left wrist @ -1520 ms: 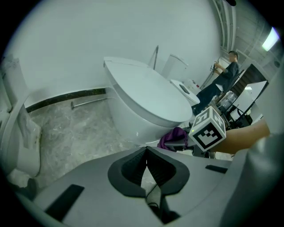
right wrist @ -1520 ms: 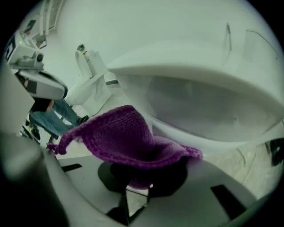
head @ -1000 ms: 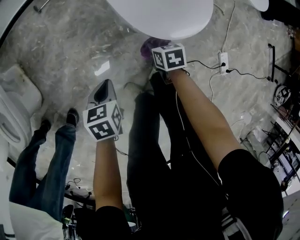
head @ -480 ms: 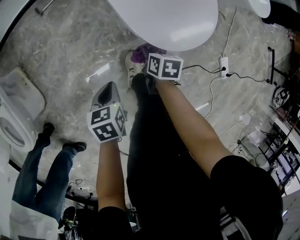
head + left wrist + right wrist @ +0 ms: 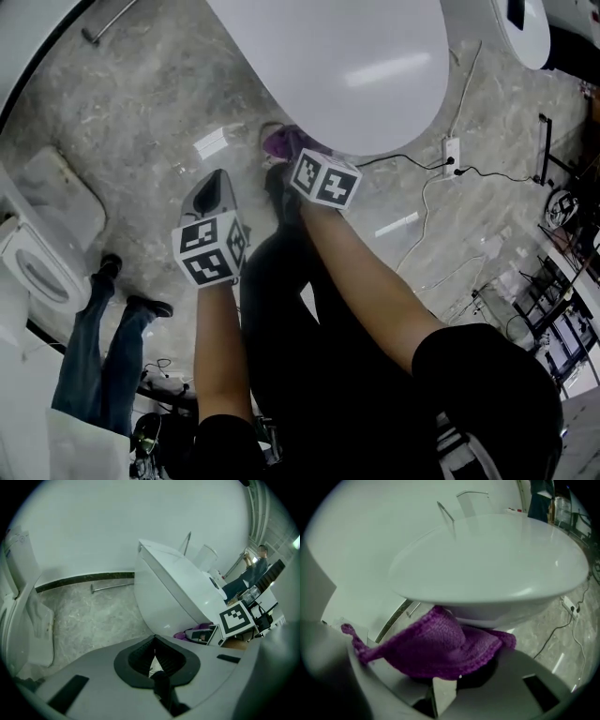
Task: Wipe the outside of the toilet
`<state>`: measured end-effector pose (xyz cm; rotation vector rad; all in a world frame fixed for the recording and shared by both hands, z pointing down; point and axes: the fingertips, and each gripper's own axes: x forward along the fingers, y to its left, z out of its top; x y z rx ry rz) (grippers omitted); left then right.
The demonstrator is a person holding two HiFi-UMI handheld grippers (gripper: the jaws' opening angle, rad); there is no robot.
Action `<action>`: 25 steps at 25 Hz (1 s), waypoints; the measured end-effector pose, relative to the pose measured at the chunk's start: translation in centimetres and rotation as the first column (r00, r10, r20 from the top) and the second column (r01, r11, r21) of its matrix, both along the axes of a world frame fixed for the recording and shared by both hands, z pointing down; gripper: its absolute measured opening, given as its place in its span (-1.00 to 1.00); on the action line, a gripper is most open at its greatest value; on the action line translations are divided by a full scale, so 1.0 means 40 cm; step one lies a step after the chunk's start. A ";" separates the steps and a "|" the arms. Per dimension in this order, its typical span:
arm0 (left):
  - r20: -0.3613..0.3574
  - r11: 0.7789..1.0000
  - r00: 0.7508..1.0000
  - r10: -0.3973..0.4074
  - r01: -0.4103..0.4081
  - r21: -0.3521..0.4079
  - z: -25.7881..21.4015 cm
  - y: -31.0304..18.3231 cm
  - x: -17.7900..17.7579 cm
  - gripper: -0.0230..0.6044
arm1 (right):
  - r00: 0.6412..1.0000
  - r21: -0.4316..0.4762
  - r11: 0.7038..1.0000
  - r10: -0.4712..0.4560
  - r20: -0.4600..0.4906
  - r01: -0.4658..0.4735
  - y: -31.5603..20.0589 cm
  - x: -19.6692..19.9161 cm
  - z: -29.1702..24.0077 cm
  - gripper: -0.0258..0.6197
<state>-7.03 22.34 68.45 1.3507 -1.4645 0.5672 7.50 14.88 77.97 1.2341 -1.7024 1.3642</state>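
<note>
– Well, what does the right gripper (image 5: 457, 679) hold?
– It is clamped on the purple cloth (image 5: 440, 641), holding it under the rim of the toilet (image 5: 487, 564), I think to wipe there. The left gripper (image 5: 154, 660), jaws together and empty, hangs beside, out of the way.

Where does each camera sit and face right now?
Head view: on the head, steeply down onto toilet and floor; both forearms show.
Left gripper view: on left gripper, facing toilet's side; shut jaws show.
Right gripper view: on right gripper, under toilet's rim; jaws holding purple cloth.
Shared: toilet and cloth in all three.
</note>
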 end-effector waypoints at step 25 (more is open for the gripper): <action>-0.075 0.999 0.997 0.035 -0.036 -0.011 0.035 -0.200 -0.294 -0.90 | 0.945 0.002 0.945 0.326 -0.027 -0.326 -0.110 -0.214 -0.004 -0.72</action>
